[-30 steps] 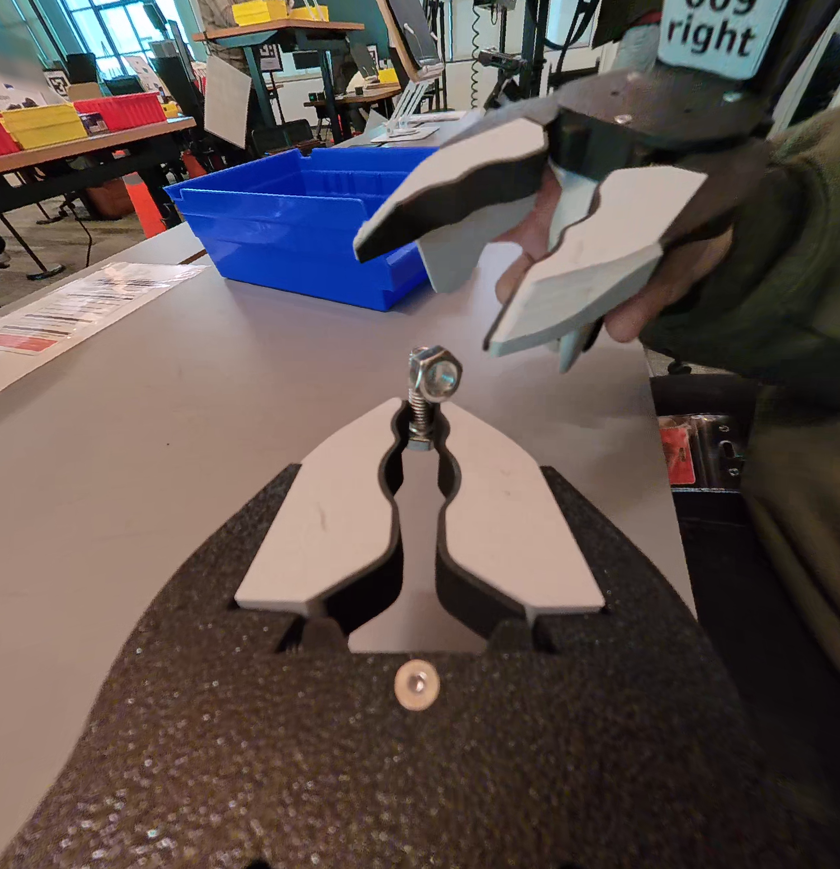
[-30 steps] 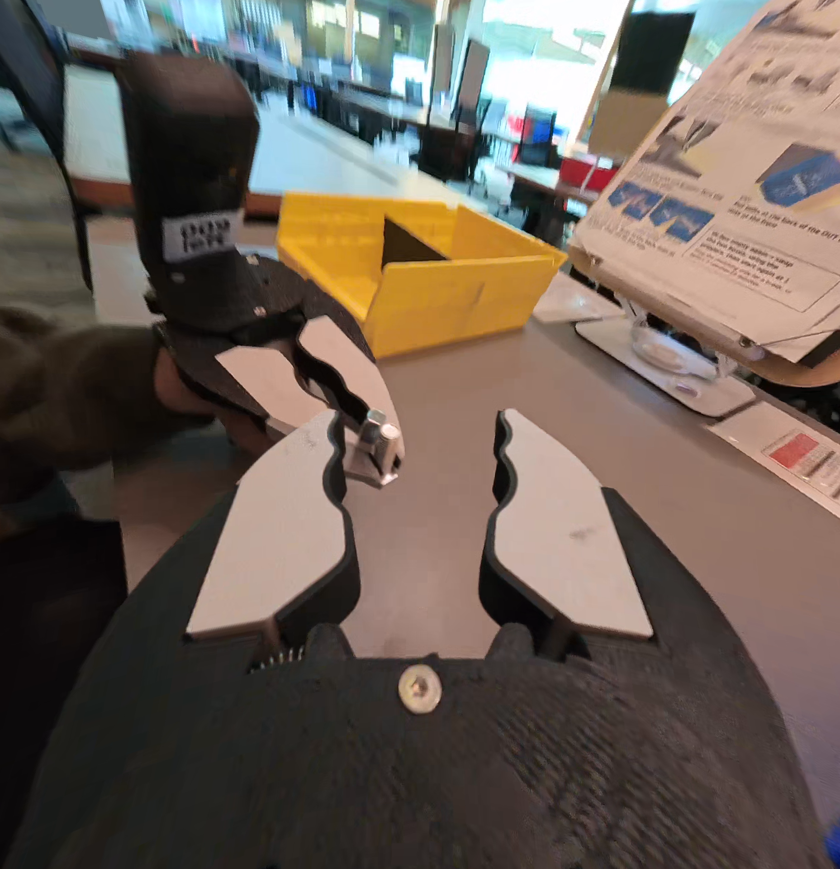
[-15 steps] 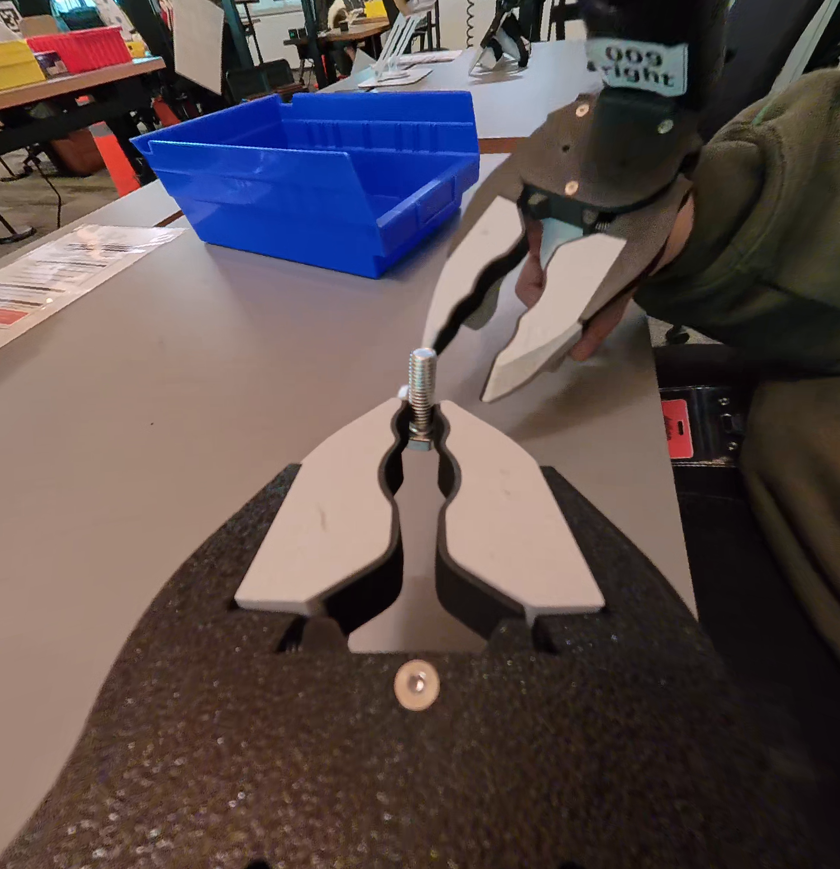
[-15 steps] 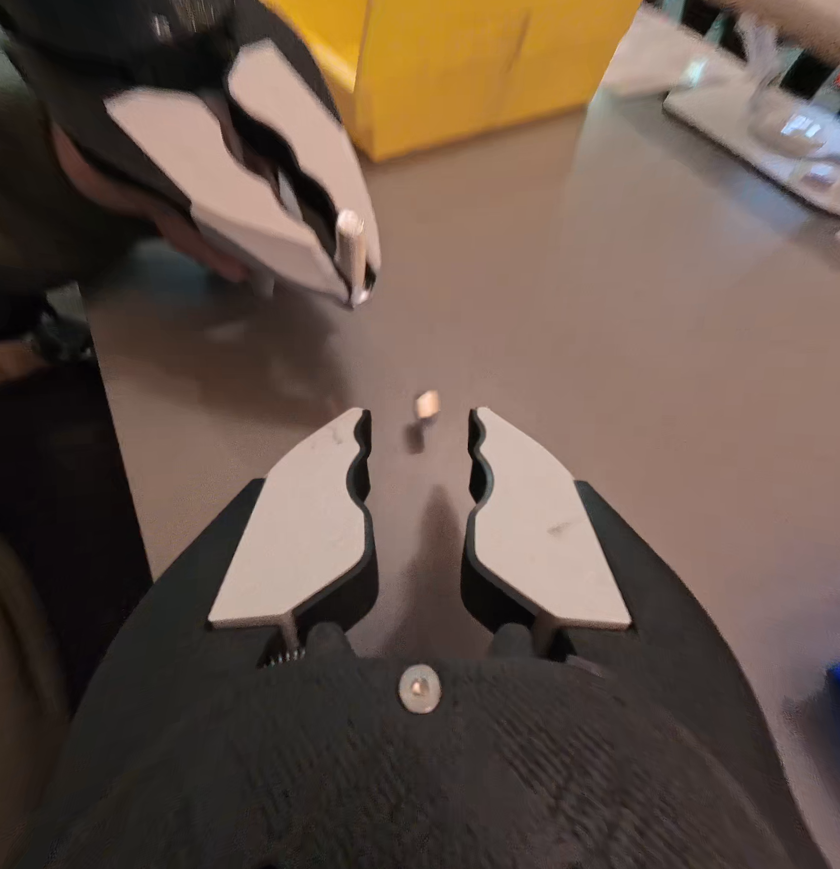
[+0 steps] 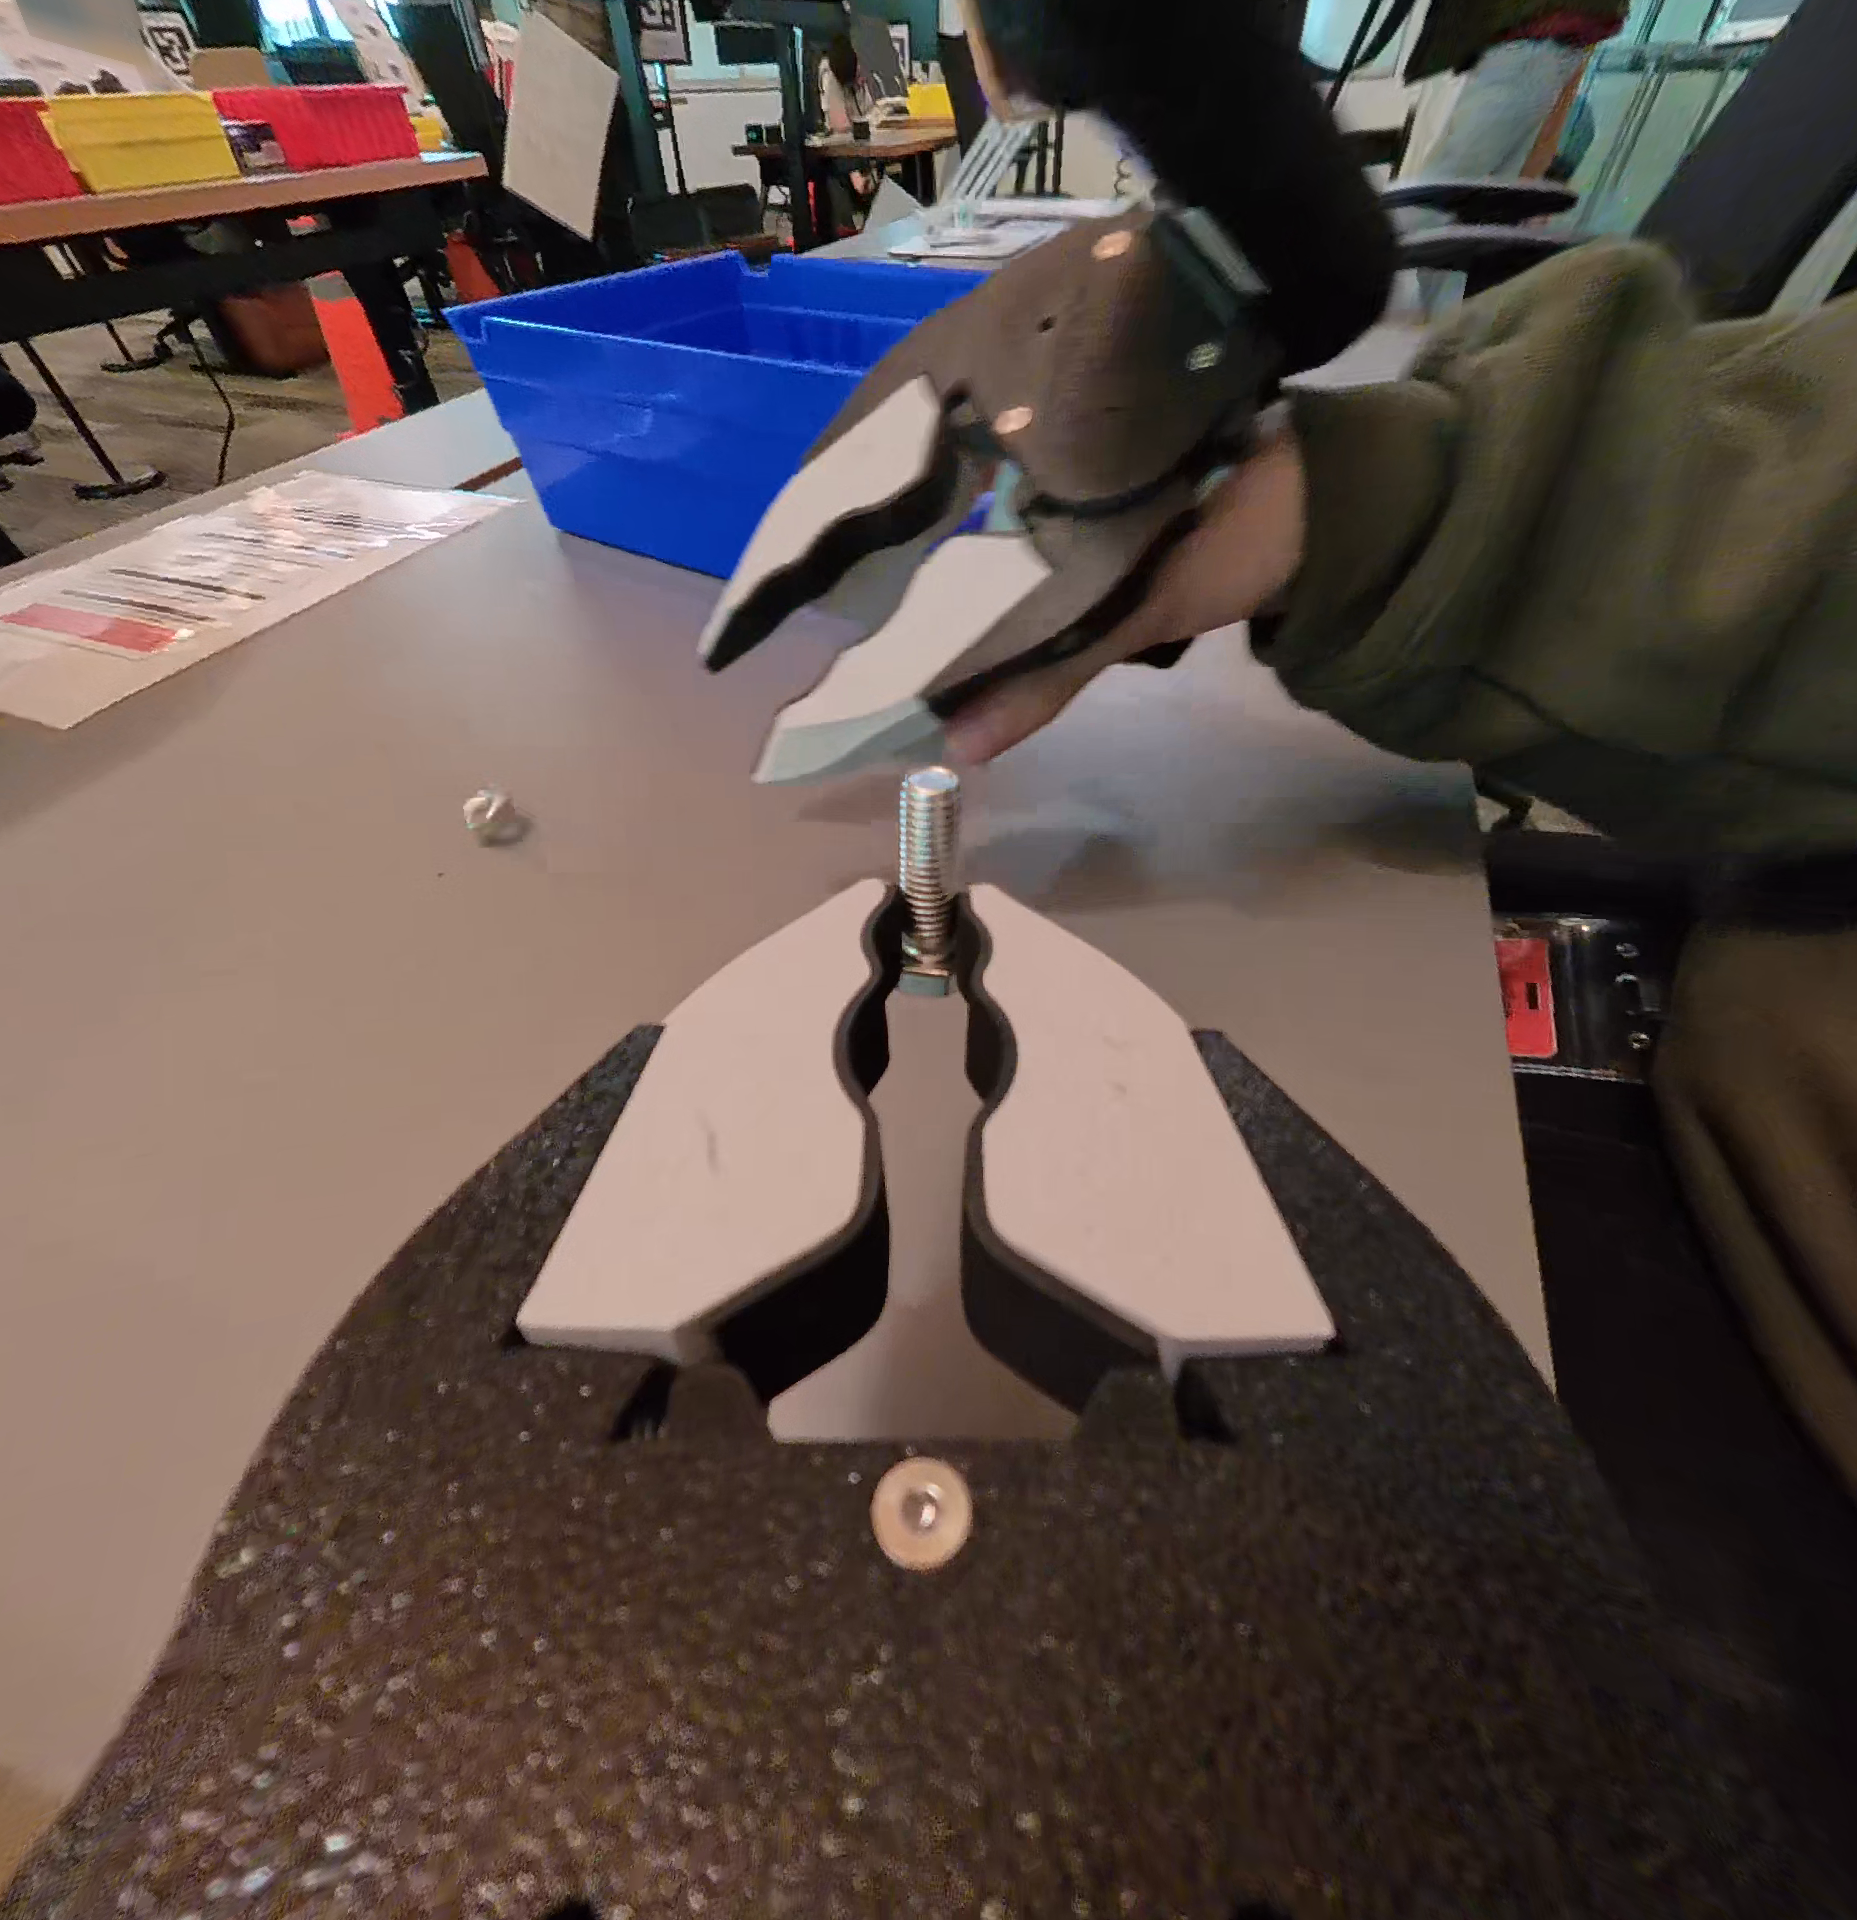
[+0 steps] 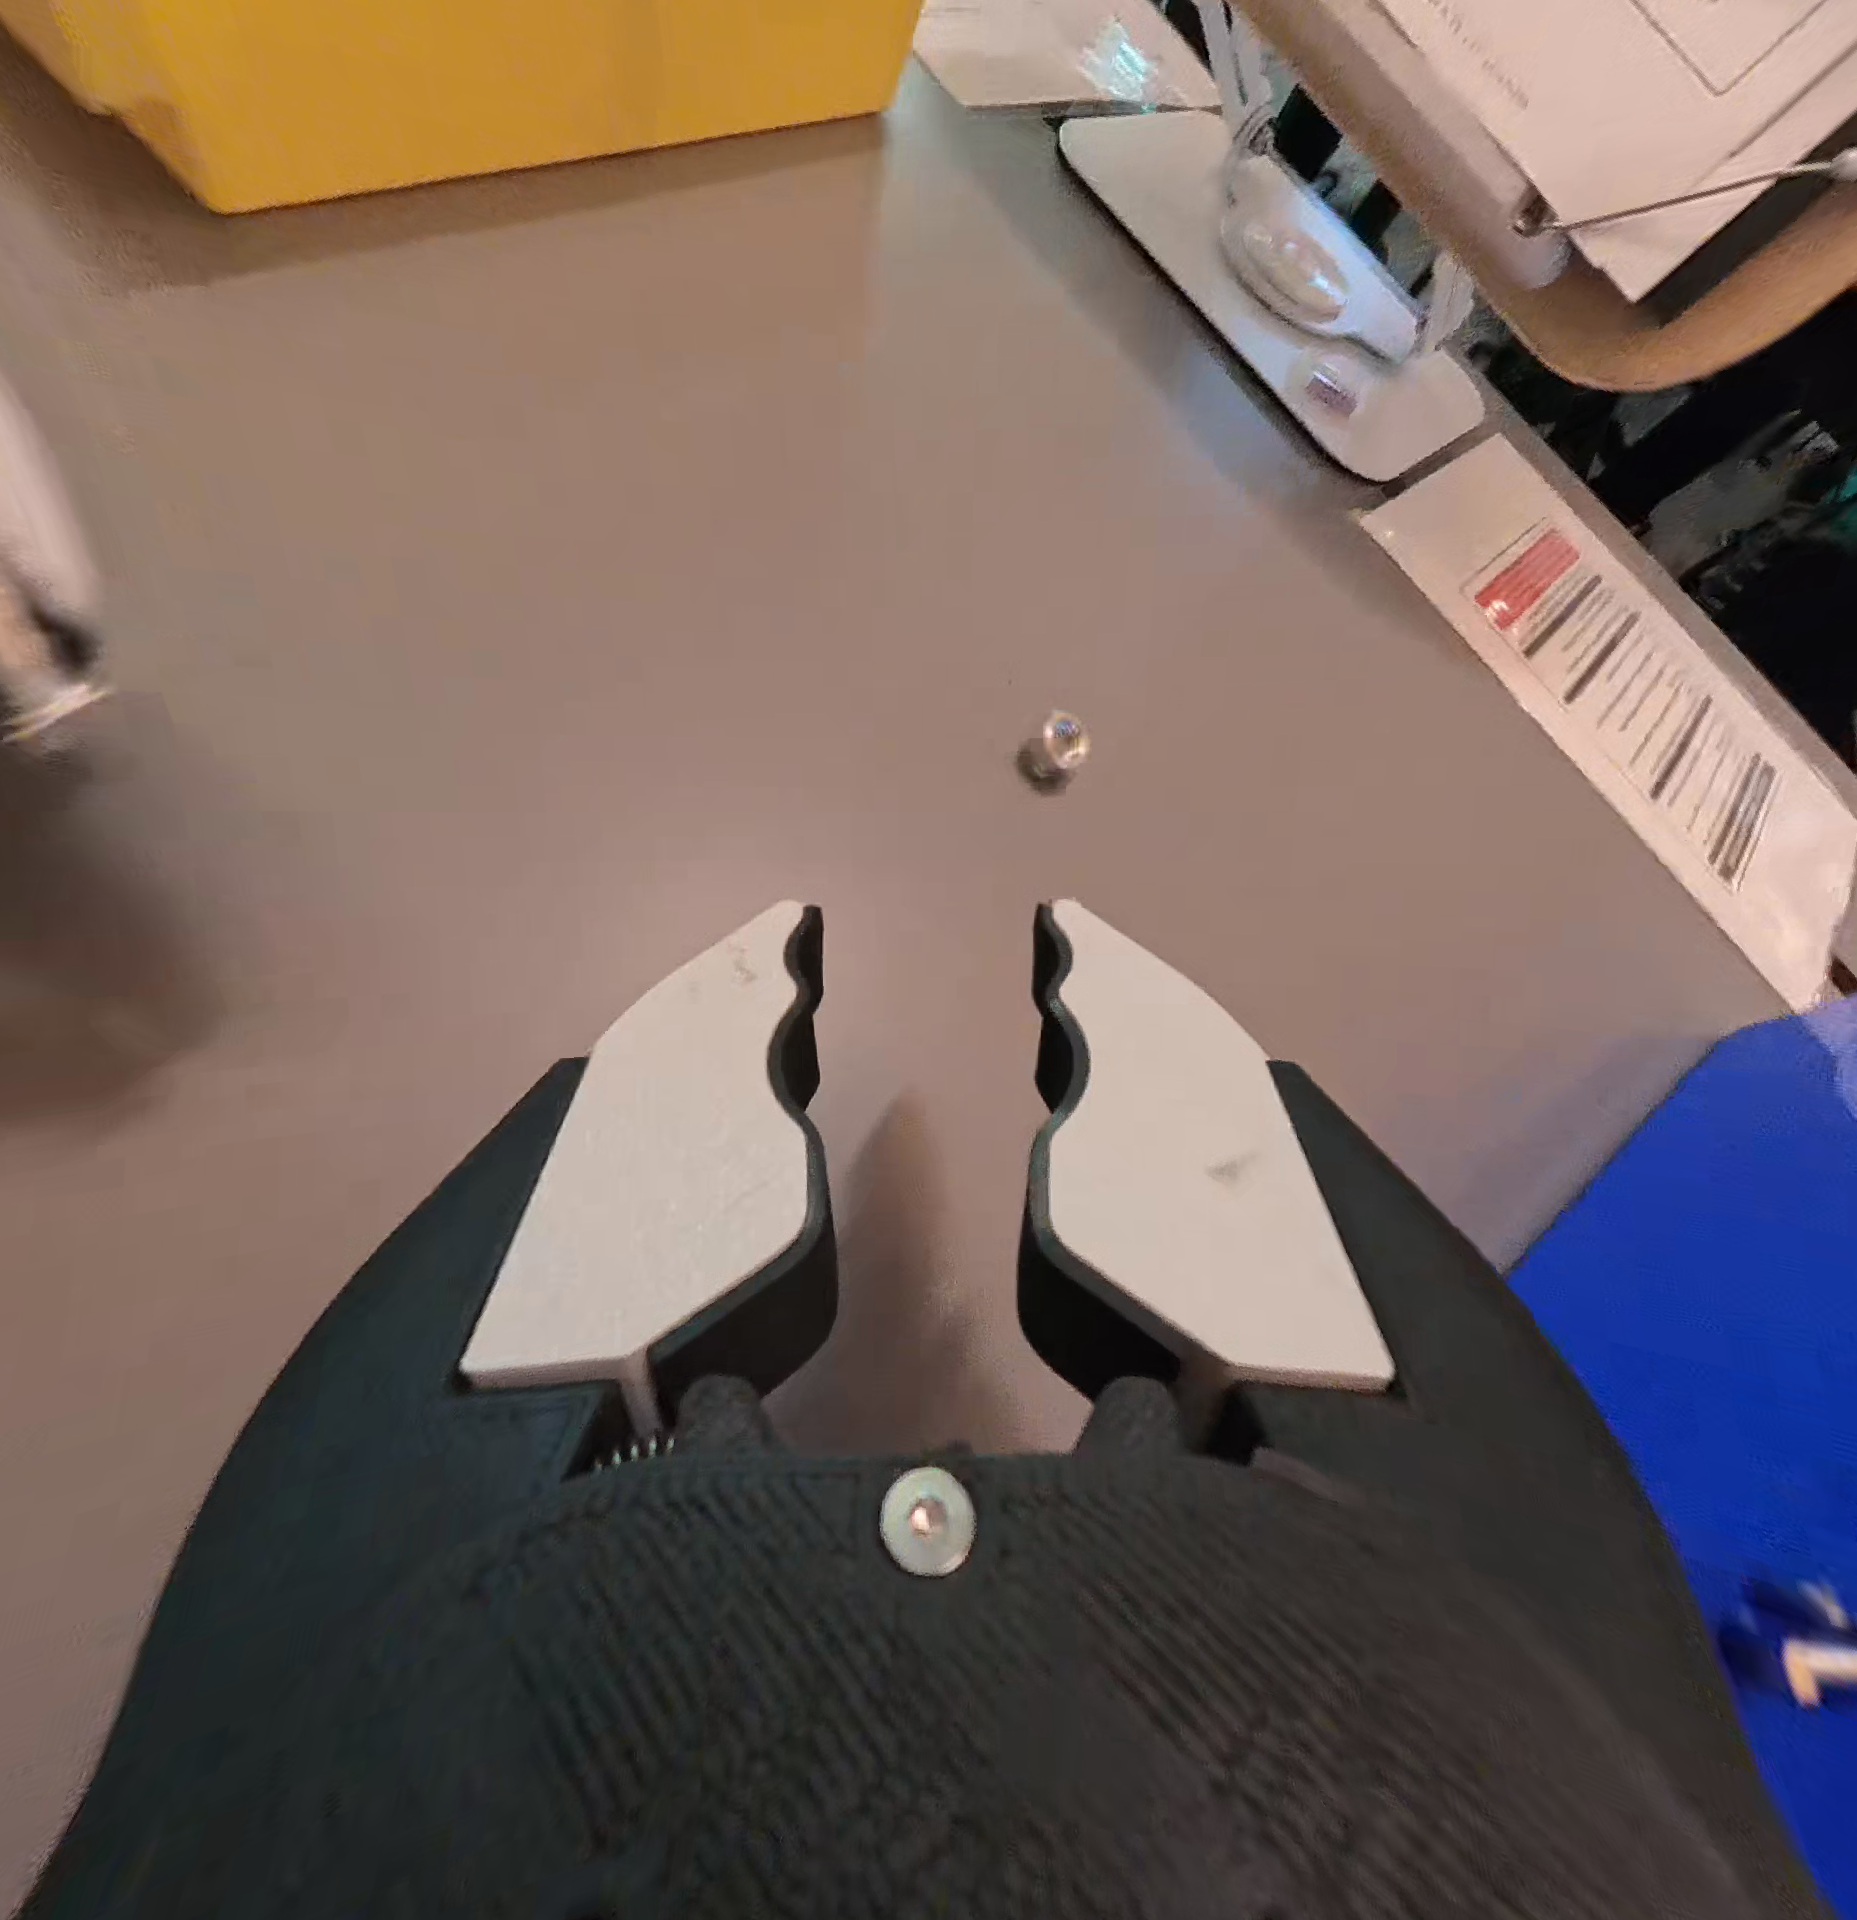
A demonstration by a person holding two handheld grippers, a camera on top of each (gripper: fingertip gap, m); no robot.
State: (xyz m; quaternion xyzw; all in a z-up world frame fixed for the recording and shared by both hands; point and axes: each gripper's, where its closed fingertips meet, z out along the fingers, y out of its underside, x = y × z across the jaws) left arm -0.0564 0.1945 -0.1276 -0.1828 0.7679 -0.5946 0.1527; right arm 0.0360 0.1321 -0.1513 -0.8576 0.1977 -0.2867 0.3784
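My left gripper (image 5: 926, 914) is shut on a steel bolt (image 5: 929, 831), gripped near its head with the threaded shank standing upright and bare. A small steel nut (image 5: 495, 815) lies loose on the grey table (image 5: 280, 935), to the left of the bolt; it also shows in the right wrist view (image 6: 1056, 744), ahead and slightly right of my right gripper. My right gripper (image 6: 929, 920) is open and empty above the table. In the left wrist view it (image 5: 768, 717) hangs just above and behind the bolt tip, pointing down-left.
A blue bin (image 5: 695, 384) stands behind on the table, and its corner (image 6: 1734, 1299) is at the right. A yellow bin (image 6: 467, 94) sits far left. A document stand (image 6: 1319, 260) and printed sheets (image 5: 207, 582) (image 6: 1630, 665) lie along the table edge.
The nut that sat on the bolt's tip is off and now lies on the table. My right gripper swung away from the bolt, tilted down, and narrowed a little but stays open.
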